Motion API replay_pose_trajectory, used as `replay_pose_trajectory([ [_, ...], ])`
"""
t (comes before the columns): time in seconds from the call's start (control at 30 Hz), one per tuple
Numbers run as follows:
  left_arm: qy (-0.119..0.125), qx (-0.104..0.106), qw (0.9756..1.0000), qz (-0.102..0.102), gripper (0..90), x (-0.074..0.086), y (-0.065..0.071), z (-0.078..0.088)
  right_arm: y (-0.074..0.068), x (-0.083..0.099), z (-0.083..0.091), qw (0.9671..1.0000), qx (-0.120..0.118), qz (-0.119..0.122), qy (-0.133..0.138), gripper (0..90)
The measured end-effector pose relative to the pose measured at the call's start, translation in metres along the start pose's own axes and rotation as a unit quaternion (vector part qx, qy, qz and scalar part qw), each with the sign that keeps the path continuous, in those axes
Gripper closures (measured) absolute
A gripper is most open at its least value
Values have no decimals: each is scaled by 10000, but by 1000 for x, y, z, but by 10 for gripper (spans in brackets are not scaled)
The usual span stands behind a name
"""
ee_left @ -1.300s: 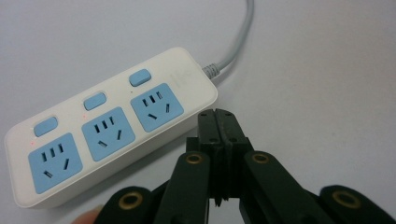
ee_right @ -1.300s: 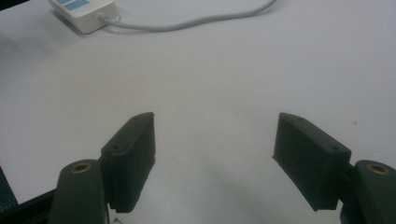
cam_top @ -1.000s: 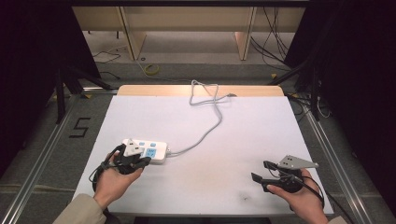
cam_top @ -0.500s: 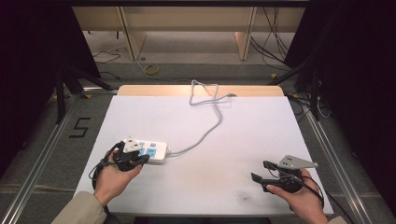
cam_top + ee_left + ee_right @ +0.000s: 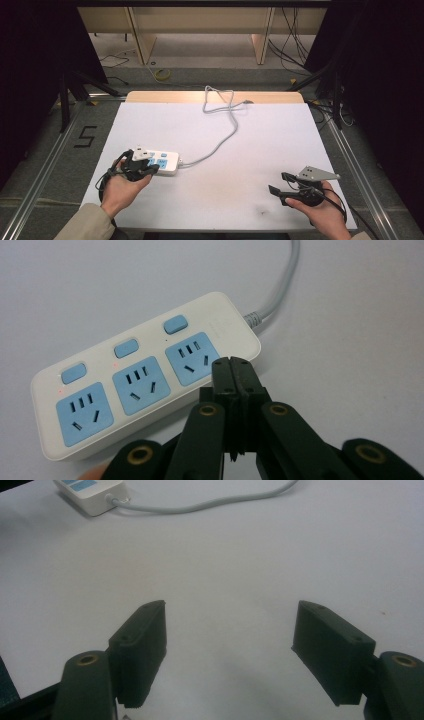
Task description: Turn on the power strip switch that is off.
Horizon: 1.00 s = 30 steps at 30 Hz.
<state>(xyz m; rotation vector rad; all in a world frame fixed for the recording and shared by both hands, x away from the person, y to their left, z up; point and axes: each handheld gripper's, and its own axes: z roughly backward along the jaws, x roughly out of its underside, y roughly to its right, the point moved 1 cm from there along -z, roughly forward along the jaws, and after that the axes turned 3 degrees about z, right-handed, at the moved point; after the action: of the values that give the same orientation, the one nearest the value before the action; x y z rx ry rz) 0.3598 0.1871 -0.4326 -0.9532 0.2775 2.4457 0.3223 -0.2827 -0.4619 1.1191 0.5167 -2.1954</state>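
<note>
A white power strip with three blue sockets and three blue switches lies on the white table at the front left. Its grey cable runs from its right end to the table's back edge. My left gripper is shut with nothing between its jaws, and its tips sit over the strip's near edge beside the socket closest to the cable. In the high view the left gripper lies against the strip. My right gripper rests at the front right, open and empty, well apart from the strip. Seen from the right gripper, the strip's end is far off.
The cable loops in a tangle at the wooden back edge. A wide bare stretch of table lies between the two hands. Metal rails run along both sides, and a "5" is marked on the floor at the left.
</note>
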Motion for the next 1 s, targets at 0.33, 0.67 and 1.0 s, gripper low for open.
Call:
replay_pose_trajectory([
  [0.33,-10,-15,10000,58,900,-3,-3,-2,0,0,0,10000,-5,-9,-12,299],
  [0.67,-34,-54,9999,87,900,-5,-6,-4,0,0,0,10000,-3,-17,-7,299],
  [1.0,-90,-113,9998,108,900,-6,-8,-4,0,0,-1,10000,-10,-13,-17,300],
])
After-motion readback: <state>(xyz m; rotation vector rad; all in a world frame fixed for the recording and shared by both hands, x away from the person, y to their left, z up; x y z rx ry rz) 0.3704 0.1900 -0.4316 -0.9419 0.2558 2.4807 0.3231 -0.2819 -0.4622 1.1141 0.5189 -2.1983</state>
